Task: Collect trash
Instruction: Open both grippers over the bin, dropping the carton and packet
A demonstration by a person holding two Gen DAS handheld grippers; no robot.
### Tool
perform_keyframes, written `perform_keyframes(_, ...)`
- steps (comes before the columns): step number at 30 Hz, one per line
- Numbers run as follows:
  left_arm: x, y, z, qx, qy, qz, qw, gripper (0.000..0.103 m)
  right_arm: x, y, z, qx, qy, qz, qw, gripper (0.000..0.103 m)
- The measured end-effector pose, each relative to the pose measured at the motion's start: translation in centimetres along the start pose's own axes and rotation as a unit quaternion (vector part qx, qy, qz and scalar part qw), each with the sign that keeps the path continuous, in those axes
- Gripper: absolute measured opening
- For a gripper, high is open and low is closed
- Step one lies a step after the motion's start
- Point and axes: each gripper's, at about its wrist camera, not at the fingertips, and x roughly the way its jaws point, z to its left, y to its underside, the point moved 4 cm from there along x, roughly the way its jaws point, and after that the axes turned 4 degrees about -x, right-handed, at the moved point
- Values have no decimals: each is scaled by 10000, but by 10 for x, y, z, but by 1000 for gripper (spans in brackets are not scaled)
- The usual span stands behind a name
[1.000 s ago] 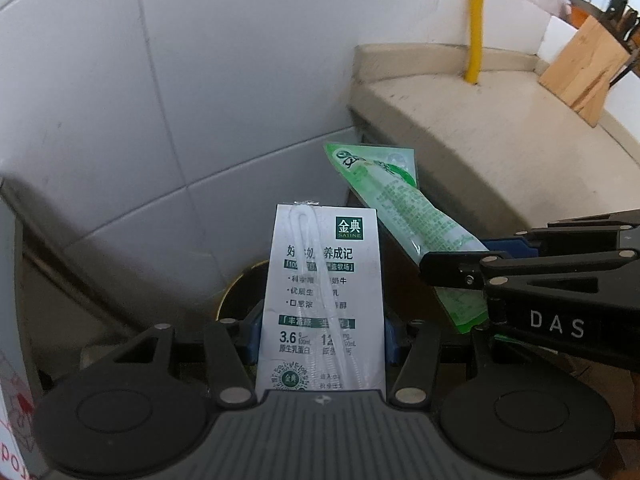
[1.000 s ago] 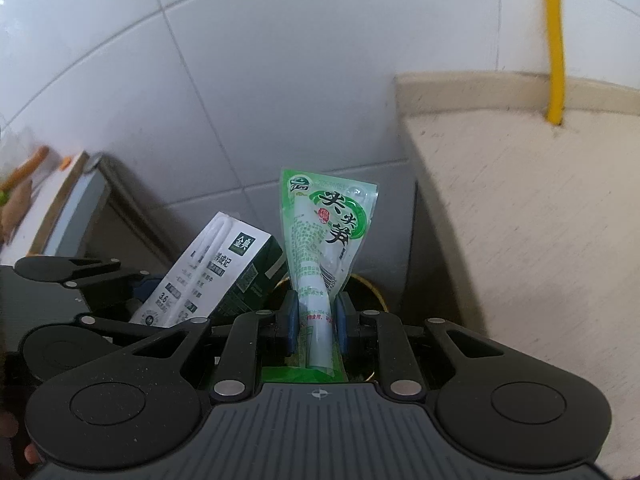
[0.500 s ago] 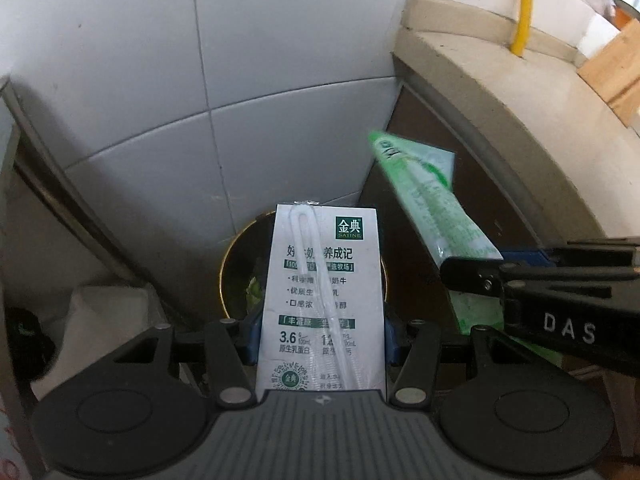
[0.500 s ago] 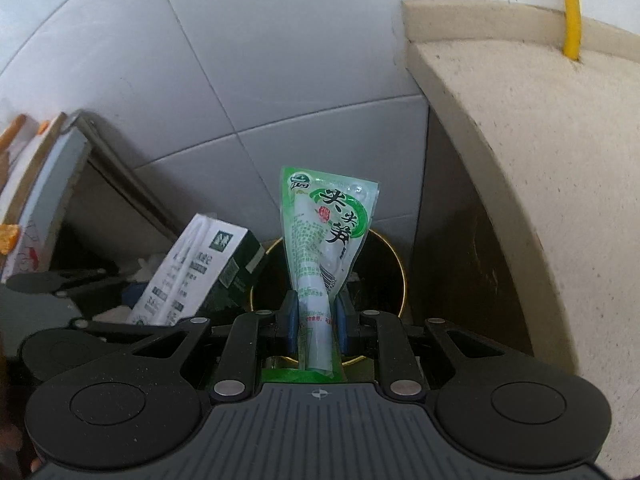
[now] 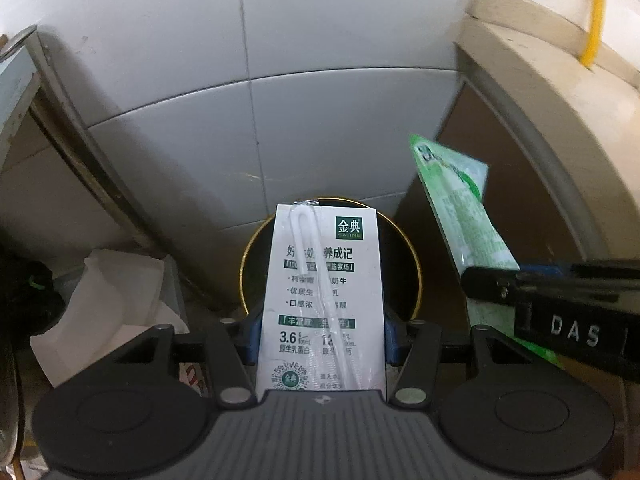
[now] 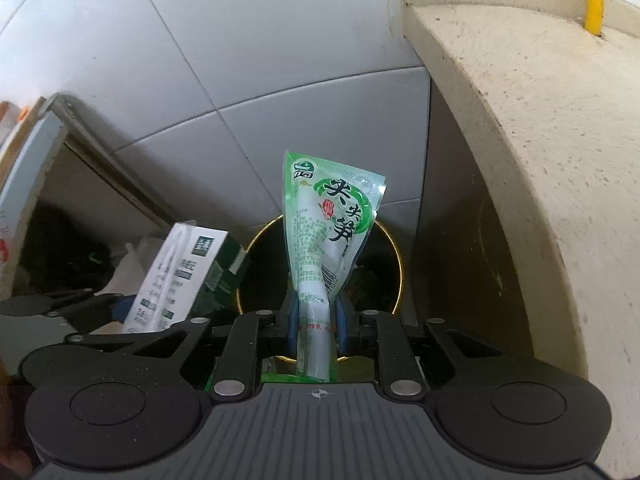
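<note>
Left gripper: blue pads pressed against both sides of a white milk carton, held upright with its printed face toward the camera. Carton base cut off behind the gripper body; a clear wrapped straw stuck down the front, blurring some of the print.

Right gripper: narrowly closed, pinching the lower neck of a green and white snack pouch, which stands upright and fans out above the pads. Pouch bottom tucked out of sight behind the gripper body.

Directly beyond both held items, a round black bin with a gold rim, set low in the corner where the white tiled wall meets a brown cabinet side. Bin interior mostly hidden by the carton in the left view; in the right view dark, with some green contents too dim to identify.

To the right, a speckled beige countertop, with a yellow pipe rising from it and cut off at the top edge. To the left, crumpled white paper or bag on the floor, partly hidden; darker objects beside it not identifiable.

In the left view, the right gripper seen side-on, blurred, at the right edge.
</note>
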Motion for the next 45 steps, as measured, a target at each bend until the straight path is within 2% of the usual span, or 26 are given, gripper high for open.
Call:
perform_keyframes(6,10,-10,0,-80,-186,-72,9998,47,22,-4,-4,43,81,198,9998,24)
perform_keyframes(12,18,-19,0,-103,-276,-83,9995,47,31,-6,-6,147,77,205,9997,24)
perform_keyframes(18,28,-22,2,-149,-316,18,9994,47,38,-8,-17,310,119,297,9990,25)
perform_keyframes(21,33,-21,4,-147,-355,83,9992,48,44,-9,-22,407,103,374,9984,30)
perform_keyframes(28,42,-23,3,-201,-318,202,9991,48,53,-13,-17,388,103,420,9983,31)
perform_keyframes(31,46,-27,4,-226,-346,220,9989,48,58,-16,-17,367,107,436,9983,35)
perform_keyframes(35,51,-31,9,-377,-406,243,9982,48,64,-19,-21,435,164,451,9979,52)
perform_keyframes(38,51,-34,8,-332,-501,189,9980,48,69,-21,-25,532,169,455,9974,59)
perform_keyframes(45,53,-37,7,-355,-588,147,9975,48,70,-20,-27,563,231,431,9972,59)
